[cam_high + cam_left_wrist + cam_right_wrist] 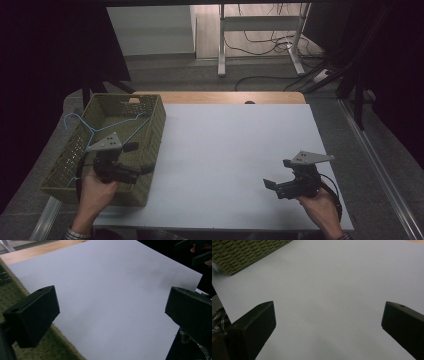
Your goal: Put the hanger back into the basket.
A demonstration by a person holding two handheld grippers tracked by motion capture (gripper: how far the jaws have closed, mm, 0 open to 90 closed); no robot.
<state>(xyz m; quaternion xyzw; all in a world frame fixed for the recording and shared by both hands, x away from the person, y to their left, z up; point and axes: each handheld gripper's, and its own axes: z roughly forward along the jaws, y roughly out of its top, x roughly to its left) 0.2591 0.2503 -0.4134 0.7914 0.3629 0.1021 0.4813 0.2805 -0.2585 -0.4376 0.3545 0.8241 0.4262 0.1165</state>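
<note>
While held above the table (pixel 235 140), both grippers' jaws wide apart (nothing between them), left gripper (pixel 139 159) over the basket (pixel 150 145).

Your left tongs (pixel 139 158) sit in your left hand (pixel 97 192), jaws spread wide and empty, pointing right. Your right tongs (pixel 276 175) (also gaping, nothing between the jaws) point left from your right hand (pixel 320 202), forearms low.

Wooden table (pixel 220 97); white sheet (pixel 235 160) covering it; green basket (pixel 152 145) at left edge.
</note>
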